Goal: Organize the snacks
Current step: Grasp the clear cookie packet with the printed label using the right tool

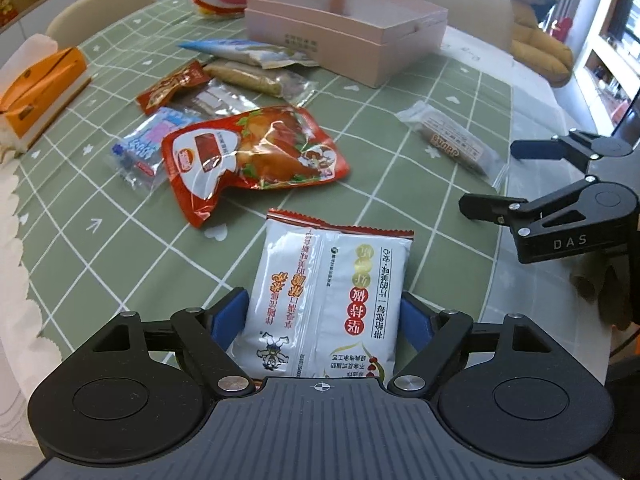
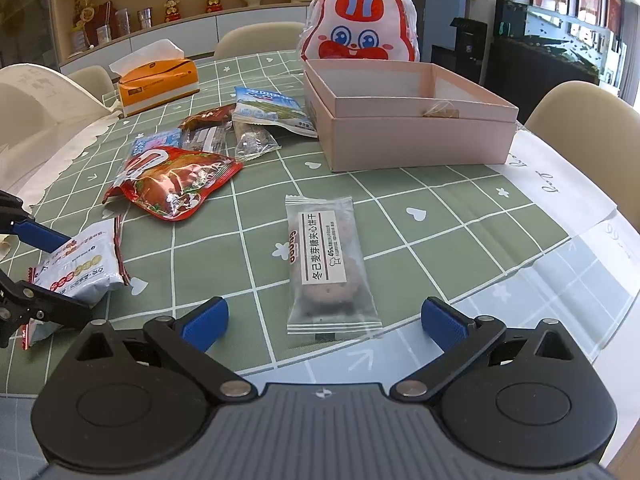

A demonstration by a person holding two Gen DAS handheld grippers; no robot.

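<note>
Your left gripper (image 1: 326, 320) clamps the white packet (image 1: 328, 296) just above the table (image 1: 120, 248). Your right gripper (image 2: 324, 320) is spread wide around the biscuit (image 2: 330, 264). The box (image 2: 420, 136) holds one item; most snacks remain outside.

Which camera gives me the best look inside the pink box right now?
The right wrist view. It looks down over the near wall of the pink box onto its floor, where one small packet lies. The left wrist view shows the box farther off, with only its walls and none of its floor visible.
</note>
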